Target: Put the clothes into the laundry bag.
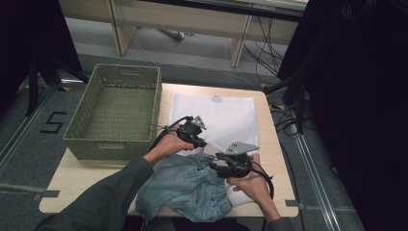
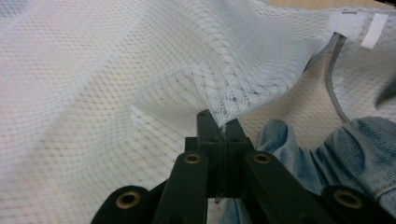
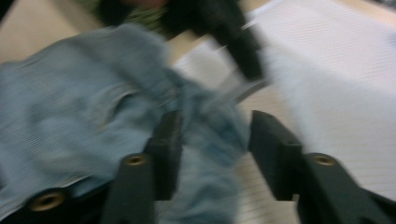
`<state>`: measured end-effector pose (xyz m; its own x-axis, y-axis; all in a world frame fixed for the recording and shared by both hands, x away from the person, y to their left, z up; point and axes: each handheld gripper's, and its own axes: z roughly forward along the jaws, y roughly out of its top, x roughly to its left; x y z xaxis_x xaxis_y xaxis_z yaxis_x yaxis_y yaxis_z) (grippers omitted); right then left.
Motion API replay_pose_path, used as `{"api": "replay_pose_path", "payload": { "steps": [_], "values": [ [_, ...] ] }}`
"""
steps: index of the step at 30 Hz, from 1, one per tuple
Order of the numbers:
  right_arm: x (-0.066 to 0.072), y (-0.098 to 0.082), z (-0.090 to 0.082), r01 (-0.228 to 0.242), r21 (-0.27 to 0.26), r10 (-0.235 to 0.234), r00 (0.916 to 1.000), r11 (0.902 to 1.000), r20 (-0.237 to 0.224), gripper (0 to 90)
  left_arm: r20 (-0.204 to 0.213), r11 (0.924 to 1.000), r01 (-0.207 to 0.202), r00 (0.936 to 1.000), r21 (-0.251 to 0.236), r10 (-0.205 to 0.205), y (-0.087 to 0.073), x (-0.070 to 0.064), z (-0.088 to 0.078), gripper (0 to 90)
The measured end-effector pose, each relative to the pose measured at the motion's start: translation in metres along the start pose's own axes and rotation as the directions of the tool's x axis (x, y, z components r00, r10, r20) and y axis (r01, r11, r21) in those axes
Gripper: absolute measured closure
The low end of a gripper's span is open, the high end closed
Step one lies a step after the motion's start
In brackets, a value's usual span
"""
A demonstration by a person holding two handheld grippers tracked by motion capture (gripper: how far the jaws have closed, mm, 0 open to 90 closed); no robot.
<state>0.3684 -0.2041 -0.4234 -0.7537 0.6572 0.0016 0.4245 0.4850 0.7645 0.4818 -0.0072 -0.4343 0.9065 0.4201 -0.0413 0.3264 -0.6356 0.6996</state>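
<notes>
My left gripper [image 2: 219, 128] has its jaws closed on the edge of the white mesh bag [image 1: 231, 115], lifting it at the centre of the frame. My right gripper [image 3: 210, 140] is open around a fold of the denim garment [image 1: 185, 185], low centre. I judge this is the bagging step; next the right must close and push the denim into the held opening.

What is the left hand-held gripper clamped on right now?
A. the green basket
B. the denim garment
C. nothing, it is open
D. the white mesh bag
D: in the left gripper view the left hand-held gripper has its jaws shut on a raised fold of the mesh bag, with the denim lying beside it.
</notes>
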Motion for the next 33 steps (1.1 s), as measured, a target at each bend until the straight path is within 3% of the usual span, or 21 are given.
{"api": "replay_pose_path", "payload": {
  "steps": [1, 2, 6, 8, 9, 10, 11, 12, 13, 15, 16, 17, 19, 20, 24, 26, 28, 29, 30, 32, 33],
  "values": [
    [0.0, 0.0, 0.0, 0.0, 0.0, 0.0, 1.0, 1.0, 0.0, 51.3, 0.0, 1.0, 0.0, 1.0, 0.0, 0.0, 0.0, 0.0, 0.0, 88.7],
    [0.009, 0.0, 0.002, 0.042, 0.016, -0.041, 0.9978, 0.999, -0.052, 46.0, 0.006, 0.9995, 0.025, 0.9997, -0.021, -0.025, 0.0, 0.003, -0.003, 88.6],
    [0.025, 0.002, 0.015, 0.056, 0.03, -0.053, 0.9937, 0.998, -0.099, 39.0, -0.004, 0.9993, 0.025, 0.9997, -0.028, -0.025, 0.002, 0.005, -0.008, 88.7],
    [0.033, -0.001, 0.025, 0.088, 0.07, -0.078, 0.987, 0.9937, -0.14, 37.9, -0.008, 1.0, -0.008, 0.9999, 0.002, 0.008, 0.003, 0.009, -0.013, 88.7],
    [0.037, -0.005, 0.033, 0.098, 0.062, -0.089, 0.986, 0.9932, -0.141, 38.7, -0.011, 0.9999, 0.009, 0.9999, -0.01, -0.01, 0.002, 0.008, -0.012, 88.7],
    [0.04, -0.009, 0.04, 0.114, 0.091, -0.101, 0.9864, 0.9893, -0.13, 42.8, -0.013, 1.0, -0.001, 0.9999, 0.001, 0.001, 0.002, 0.008, -0.013, 88.7],
    [0.042, -0.016, 0.05, 0.154, 0.121, -0.141, 0.9841, 0.9807, -0.109, 57.3, -0.015, 1.0, -0.006, 0.9999, 0.006, 0.007, 0.002, 0.008, -0.014, 88.8],
    [0.045, -0.019, 0.054, 0.164, 0.158, -0.148, 0.9834, 0.9737, -0.105, 66.9, -0.023, 0.9992, -0.034, 0.9992, 0.023, 0.034, 0.002, 0.008, -0.016, 88.8],
    [0.046, -0.02, 0.057, 0.14, 0.174, -0.124, 0.9872, 0.9747, -0.1, 77.0, -0.022, 0.9997, -0.023, 0.9995, 0.007, 0.023, 0.001, 0.007, -0.017, 88.8],
    [0.044, -0.017, 0.055, 0.149, 0.18, -0.135, 0.9869, 0.9724, -0.089, 80.0, -0.021, 0.9999, -0.015, 0.9997, -0.005, 0.015, 0.001, 0.006, -0.019, 88.8],
    [0.041, -0.009, 0.042, 0.149, 0.13, -0.145, 0.9886, 0.9802, -0.041, 82.1, -0.02, 0.9985, -0.054, 0.9983, 0.01, 0.054, 0.001, 0.007, -0.027, 88.8],
    [0.039, -0.005, 0.034, 0.146, 0.125, -0.142, 0.9891, 0.9814, -0.037, 82.5, -0.019, 0.9993, -0.033, 0.9993, -0.018, 0.032, 0.0, 0.005, -0.029, 88.8],
    [0.025, 0.005, 0.006, 0.143, 0.065, -0.142, 0.9897, 0.9876, -0.012, 83.3, -0.014, 0.9989, -0.043, 0.999, -0.016, 0.043, 0.001, 0.005, -0.036, 88.8],
    [0.019, 0.008, -0.007, 0.124, 0.035, -0.124, 0.9921, 0.9917, 0.015, 83.7, -0.012, 0.9986, -0.025, 0.9996, -0.048, 0.024, 0.001, 0.003, -0.037, 88.8],
    [-0.01, 0.004, -0.034, 0.074, 0.029, -0.076, 0.9927, 0.9969, 0.093, 84.0, -0.006, 0.9977, -0.053, 0.9986, -0.043, 0.053, 0.001, 0.001, -0.045, 88.8],
    [-0.024, -0.007, -0.031, 0.03, 0.047, -0.035, 0.9925, 0.9984, 0.117, 83.9, -0.004, 0.9971, -0.043, 0.9991, -0.063, 0.043, 0.0, 0.001, -0.046, 88.8],
    [-0.036, -0.024, -0.016, -0.016, 0.149, -0.002, 0.9926, 0.9888, 0.121, 84.3, 0.001, 0.9969, -0.037, 0.9993, -0.069, 0.037, -0.002, 0.0, -0.045, 88.8],
    [-0.037, -0.036, -0.003, -0.047, 0.164, 0.024, 0.9903, 0.9854, 0.137, 84.3, 0.004, 0.9968, -0.036, 0.9993, -0.071, 0.036, -0.003, -0.001, -0.045, 88.8],
    [-0.038, -0.044, 0.007, -0.05, 0.223, 0.023, 0.992, 0.9736, 0.124, 84.3, 0.008, 0.997, -0.029, 0.9995, -0.072, 0.03, -0.004, -0.002, -0.044, 88.8],
    [-0.038, -0.045, 0.016, -0.072, 0.226, 0.045, 0.9918, 0.9715, 0.119, 84.1, 0.008, 0.9964, -0.039, 0.9992, -0.075, 0.04, -0.005, -0.002, -0.044, 88.7],
    [-0.036, -0.042, 0.018, -0.04, 0.234, 0.008, 0.9903, 0.9715, 0.139, 83.5, 0.01, 0.996, -0.025, 0.9996, -0.086, 0.026, -0.006, -0.002, -0.044, 88.7]
  ]
}}
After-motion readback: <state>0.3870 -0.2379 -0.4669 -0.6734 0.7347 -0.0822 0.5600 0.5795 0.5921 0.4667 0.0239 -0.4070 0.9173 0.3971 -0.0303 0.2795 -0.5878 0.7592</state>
